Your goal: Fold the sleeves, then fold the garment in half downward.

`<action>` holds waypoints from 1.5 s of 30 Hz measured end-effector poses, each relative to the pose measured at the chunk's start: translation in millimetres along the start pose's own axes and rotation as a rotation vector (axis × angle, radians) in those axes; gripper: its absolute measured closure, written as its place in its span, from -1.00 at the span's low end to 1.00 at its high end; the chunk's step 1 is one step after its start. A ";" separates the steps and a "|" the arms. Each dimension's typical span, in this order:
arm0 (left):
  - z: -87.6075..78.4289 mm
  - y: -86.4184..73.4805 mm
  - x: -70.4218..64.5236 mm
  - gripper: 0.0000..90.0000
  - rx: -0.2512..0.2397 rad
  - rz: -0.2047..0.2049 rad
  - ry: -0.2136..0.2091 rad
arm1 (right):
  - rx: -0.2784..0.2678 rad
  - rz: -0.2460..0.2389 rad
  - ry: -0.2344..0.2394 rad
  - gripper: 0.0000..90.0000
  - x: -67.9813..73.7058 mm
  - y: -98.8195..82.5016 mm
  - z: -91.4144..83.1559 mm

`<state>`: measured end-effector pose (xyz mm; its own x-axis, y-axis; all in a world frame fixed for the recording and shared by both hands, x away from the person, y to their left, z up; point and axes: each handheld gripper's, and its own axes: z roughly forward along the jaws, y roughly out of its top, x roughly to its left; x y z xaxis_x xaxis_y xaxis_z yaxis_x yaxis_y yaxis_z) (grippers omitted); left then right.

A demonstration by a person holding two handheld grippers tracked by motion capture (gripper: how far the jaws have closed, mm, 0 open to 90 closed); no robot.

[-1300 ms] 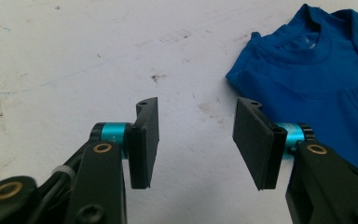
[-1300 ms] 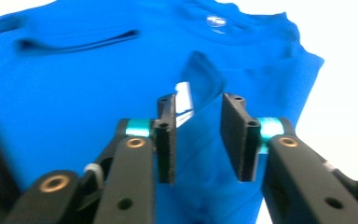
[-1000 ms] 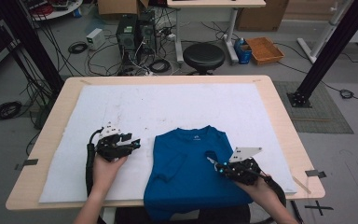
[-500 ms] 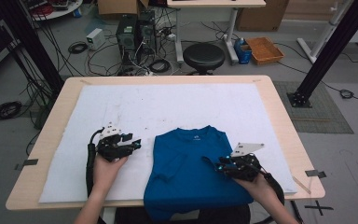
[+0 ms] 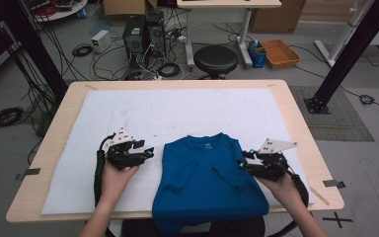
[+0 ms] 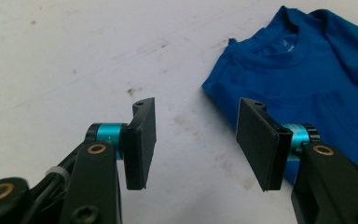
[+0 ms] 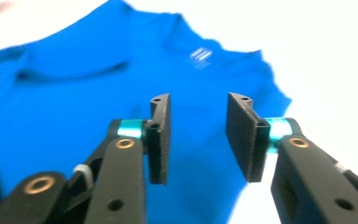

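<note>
A blue T-shirt (image 5: 207, 177) lies front up on the white mat (image 5: 177, 113), its sleeves folded in over the body and its hem hanging over the near table edge. Left of the shirt, my left gripper (image 5: 150, 152) hovers low over bare mat with its jaws open and empty. The left gripper view shows that gripper (image 6: 196, 121) aimed at the mat beside the shirt's shoulder (image 6: 317, 79). My right gripper (image 5: 241, 165) sits at the shirt's right edge. Its jaws have just been opening, and they (image 7: 198, 135) stand apart above the blue cloth (image 7: 74, 107) with nothing between them.
The mat covers most of the wooden table (image 5: 177, 84). On the floor beyond stand a black stool (image 5: 215, 59), a computer tower (image 5: 134, 32) with tangled cables, and an orange box (image 5: 280, 52). Black frame posts (image 5: 348, 49) rise at both sides.
The right gripper, shut on the shirt's right side a second ago, has opened, lifted a little and drawn back to the right. The left gripper has stayed put.
</note>
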<state>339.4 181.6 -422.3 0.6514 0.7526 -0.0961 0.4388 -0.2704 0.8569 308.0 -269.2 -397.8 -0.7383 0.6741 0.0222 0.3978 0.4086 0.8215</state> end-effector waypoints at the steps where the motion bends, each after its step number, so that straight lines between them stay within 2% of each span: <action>1: 2.1 7.8 -4.0 0.04 -0.007 0.012 -0.010 | -0.042 0.020 -0.041 0.24 -12.7 7.9 -5.3; 4: 4.5 15.9 -7.0 0.01 -0.015 0.026 -0.019 | -0.094 0.049 -0.093 0.12 -29.1 21.1 -10.4; 6: 6.6 27.7 -11.0 -0.01 -0.032 0.057 -0.017 | -0.130 0.056 -0.123 0.08 -38.6 28.7 -12.4; 8: 7.2 30.9 -11.9 -0.03 -0.038 0.059 -0.020 | -0.155 0.074 -0.143 0.04 -45.5 34.0 -13.2; 11: 8.3 37.7 -13.6 -0.05 -0.061 0.069 -0.015 | -0.172 0.087 -0.144 0.01 -50.4 35.5 -12.5; 17: 7.4 35.8 -14.7 -0.08 -0.066 0.055 -0.010 | -0.165 0.087 -0.132 -0.04 -52.6 28.5 -11.8; 21: 4.2 33.7 -14.9 -0.10 -0.086 0.045 -0.010 | -0.171 0.111 -0.127 -0.12 -58.0 25.5 -14.0; 25: 2.2 31.7 -13.4 -0.10 -0.087 0.039 -0.005 | -0.157 0.142 -0.116 -0.22 -61.3 24.9 -12.2; 27: 2.0 31.6 -13.1 -0.10 -0.085 0.036 -0.007 | -0.156 0.140 -0.115 -0.23 -61.9 24.7 -11.8; 30: 2.6 31.4 -13.5 -0.10 -0.085 0.024 -0.018 | -0.151 0.152 -0.113 -0.26 -63.0 24.7 -10.0; 33: 5.6 31.2 -13.4 -0.10 -0.076 0.013 -0.028 | -0.149 0.167 -0.129 -0.16 -66.4 24.8 -6.3; 37: 19.4 32.3 -9.3 -0.08 -0.035 -0.029 -0.015 | -0.126 0.201 -0.135 -0.14 -71.8 24.2 2.2; 39: 26.6 32.6 -7.0 -0.08 -0.011 -0.059 -0.025 | -0.109 0.214 -0.129 -0.12 -73.6 24.3 9.1; 41: 33.5 33.7 -4.8 -0.07 -0.002 -0.082 -0.045 | -0.094 0.205 -0.132 -0.06 -73.9 25.6 16.6; 45: 47.8 35.7 -3.9 -0.03 0.040 -0.104 -0.049 | -0.078 0.190 -0.127 0.08 -71.2 29.3 33.0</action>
<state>382.1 140.3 -415.5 0.6303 0.7477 -0.2090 0.5291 -0.2168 0.8204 390.2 -284.9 -394.2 -0.5780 0.8082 0.1126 0.4760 0.2218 0.8510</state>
